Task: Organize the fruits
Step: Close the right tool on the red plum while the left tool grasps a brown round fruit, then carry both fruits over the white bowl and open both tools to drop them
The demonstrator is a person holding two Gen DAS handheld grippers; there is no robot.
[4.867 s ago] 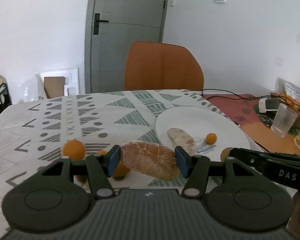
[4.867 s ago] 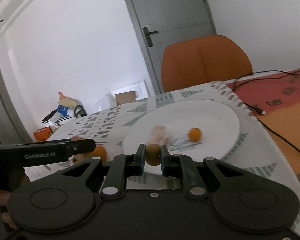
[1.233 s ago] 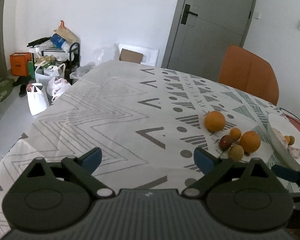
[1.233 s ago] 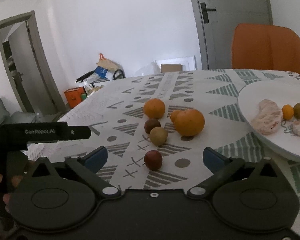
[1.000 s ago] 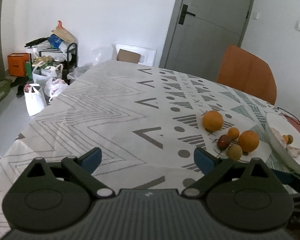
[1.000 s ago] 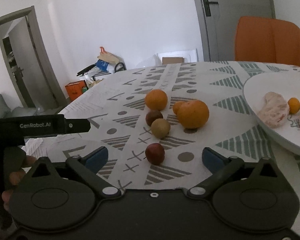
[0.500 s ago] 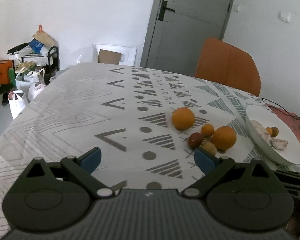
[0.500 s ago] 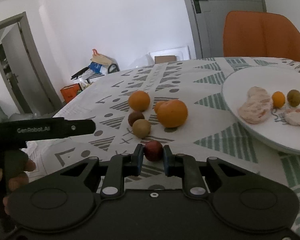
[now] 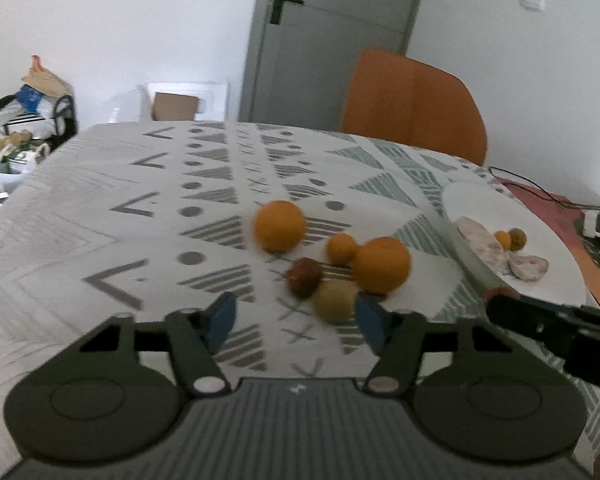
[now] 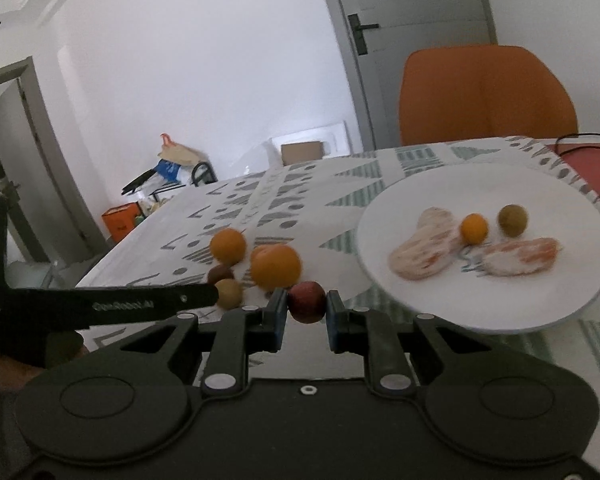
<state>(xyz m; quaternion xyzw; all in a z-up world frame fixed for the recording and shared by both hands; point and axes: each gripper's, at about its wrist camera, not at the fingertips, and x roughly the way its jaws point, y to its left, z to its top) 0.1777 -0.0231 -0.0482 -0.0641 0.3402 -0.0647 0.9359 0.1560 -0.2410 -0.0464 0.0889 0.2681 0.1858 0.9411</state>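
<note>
My right gripper (image 10: pixel 307 307) is shut on a small dark red fruit (image 10: pixel 306 301) and holds it above the tablecloth, left of the white plate (image 10: pixel 540 312). The plate holds two peeled citrus pieces (image 10: pixel 424 250), a tiny orange (image 10: pixel 474 229) and a green-brown fruit (image 10: pixel 512 220). My left gripper (image 9: pixel 294 322) is open, just before a loose group on the cloth: two oranges (image 9: pixel 279 225) (image 9: pixel 382 265), a small orange (image 9: pixel 341 248), a dark red fruit (image 9: pixel 304 277) and a yellow-green fruit (image 9: pixel 335 300) close to its right finger.
An orange chair (image 9: pixel 412 104) stands behind the table by a grey door (image 9: pixel 332 36). A red mat with cables (image 9: pixel 548 196) lies past the plate at the right. Bags and a rack (image 10: pixel 168 176) clutter the floor at the left.
My right gripper has lifted the dark red fruit and swung right toward the plate. My left gripper has moved in close to the fruit group and narrowed its opening.
</note>
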